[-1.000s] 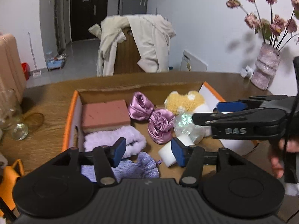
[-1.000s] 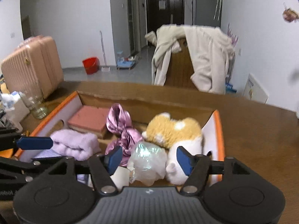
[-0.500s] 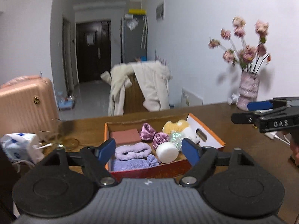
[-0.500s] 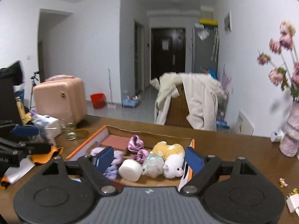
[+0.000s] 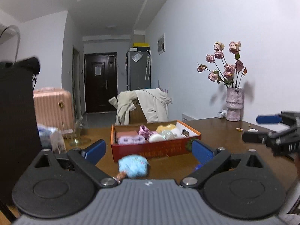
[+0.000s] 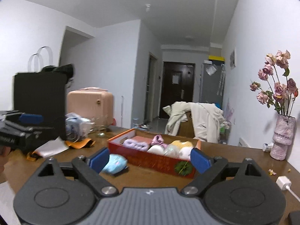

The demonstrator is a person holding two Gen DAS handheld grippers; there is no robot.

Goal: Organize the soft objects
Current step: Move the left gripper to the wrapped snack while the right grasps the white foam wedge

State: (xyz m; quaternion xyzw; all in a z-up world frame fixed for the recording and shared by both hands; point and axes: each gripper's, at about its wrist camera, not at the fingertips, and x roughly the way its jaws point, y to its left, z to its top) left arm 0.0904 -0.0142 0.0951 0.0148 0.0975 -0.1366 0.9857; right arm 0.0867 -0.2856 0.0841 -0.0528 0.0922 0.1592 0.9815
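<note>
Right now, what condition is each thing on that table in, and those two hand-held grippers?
Left hand-held gripper: jaws opening, nothing between them.
Right hand-held gripper: jaws opening, nothing held.
Cardboard box: open-topped, packed with soft items.
Light blue plush: outside the box, lying on the table.
Vase of flowers: upright.
Dark door: closed.

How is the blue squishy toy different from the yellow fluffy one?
The light blue soft toy lies out on the brown table, in front of the red box; the yellow plush toy sits inside that box among other things. One is pale blue, the other yellow and white. Both look soft, and neither tool touches either.
</note>
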